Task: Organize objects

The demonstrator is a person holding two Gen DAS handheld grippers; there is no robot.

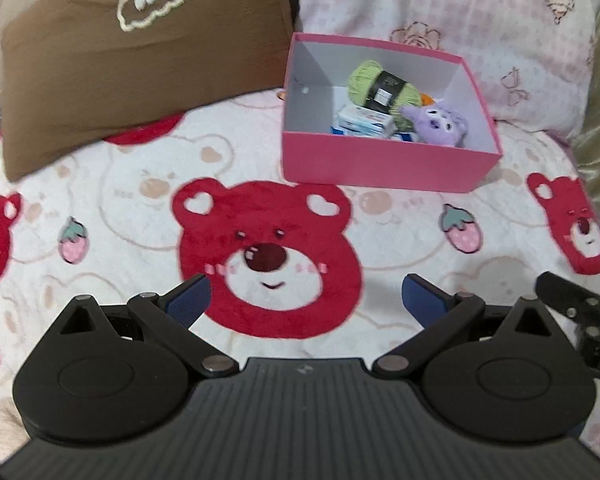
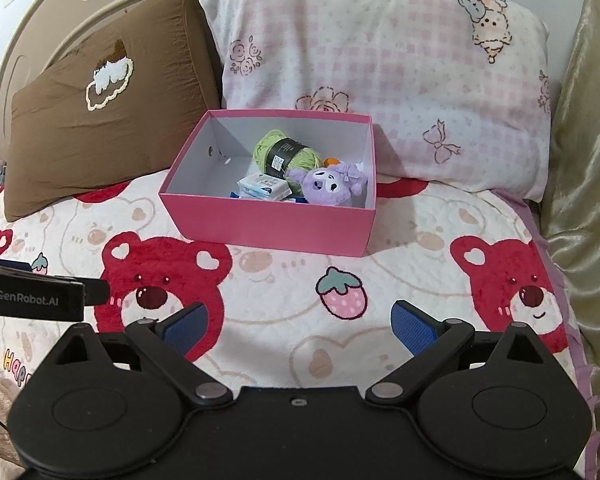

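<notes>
On the bed, a pink box [image 2: 268, 224] sits on the bear blanket [image 2: 284, 292], just in front of a brown pillow [image 2: 100, 120] and a pink checked pillow [image 2: 380, 72]. Inside the box lie a ball of green yarn [image 2: 274, 148], a purple plush toy [image 2: 332, 186] and a small white and blue pack [image 2: 264, 187], all close together at the right side. Both claws are near the blanket, well apart from the box. The left claw [image 1: 306, 300] is wide and holds nothing. The right claw [image 2: 300, 326] is wide and holds nothing too.
</notes>
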